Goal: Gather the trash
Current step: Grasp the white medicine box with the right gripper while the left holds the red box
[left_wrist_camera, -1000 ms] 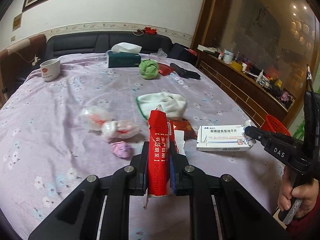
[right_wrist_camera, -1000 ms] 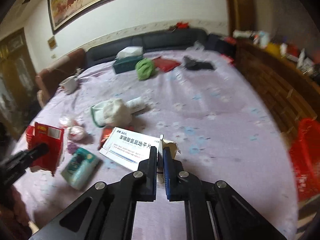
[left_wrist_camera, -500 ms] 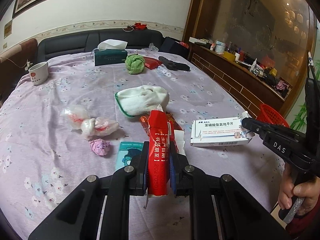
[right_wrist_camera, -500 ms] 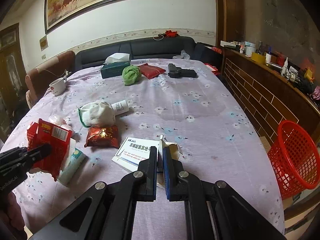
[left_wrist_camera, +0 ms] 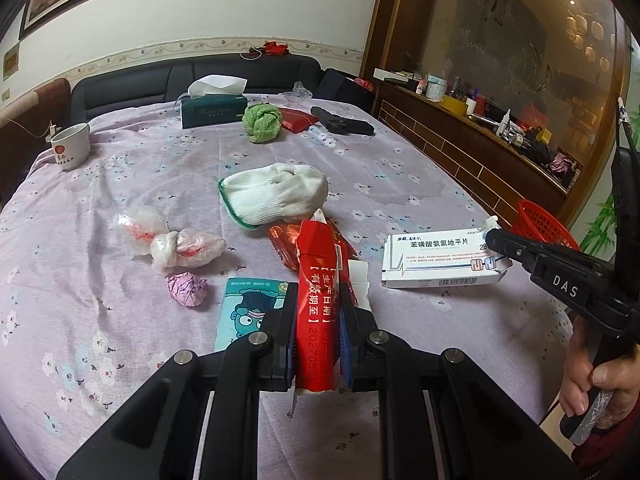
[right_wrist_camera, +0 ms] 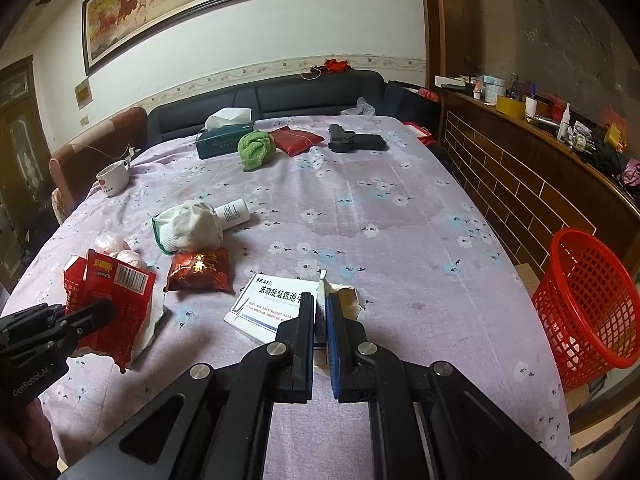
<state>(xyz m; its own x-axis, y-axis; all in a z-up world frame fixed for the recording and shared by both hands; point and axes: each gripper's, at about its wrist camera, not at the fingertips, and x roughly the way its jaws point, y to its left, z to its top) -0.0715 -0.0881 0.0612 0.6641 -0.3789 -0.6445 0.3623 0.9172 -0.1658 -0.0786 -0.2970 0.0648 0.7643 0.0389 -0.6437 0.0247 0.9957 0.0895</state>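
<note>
My left gripper [left_wrist_camera: 318, 300] is shut on a torn red carton [left_wrist_camera: 318, 280] and holds it above the table's near edge; the carton also shows in the right wrist view [right_wrist_camera: 116, 300]. My right gripper [right_wrist_camera: 320, 312] is shut on the torn flap of a white medicine box [right_wrist_camera: 272, 304], which also shows in the left wrist view [left_wrist_camera: 440, 260]. A red mesh basket [right_wrist_camera: 584, 304] stands on the floor off the table's right side. Loose trash lies on the table: a red snack packet [right_wrist_camera: 200, 270], knotted plastic bags [left_wrist_camera: 176, 240], a pink crumpled wrapper [left_wrist_camera: 186, 288] and a teal packet [left_wrist_camera: 244, 308].
A white knit glove [left_wrist_camera: 276, 194], white bottle [right_wrist_camera: 234, 212], green cloth [left_wrist_camera: 262, 122], tissue box [left_wrist_camera: 214, 108], red pouch [right_wrist_camera: 296, 140], black pistol-shaped object [right_wrist_camera: 354, 142] and mug [left_wrist_camera: 70, 146] lie further back. A sofa [right_wrist_camera: 280, 96] runs behind; a cluttered sideboard [right_wrist_camera: 560, 152] is at right.
Both grippers drew back toward the near edge and swung right. The red basket came into the right wrist view. The teal packet came into view in front of my left gripper. Both grips are unchanged.
</note>
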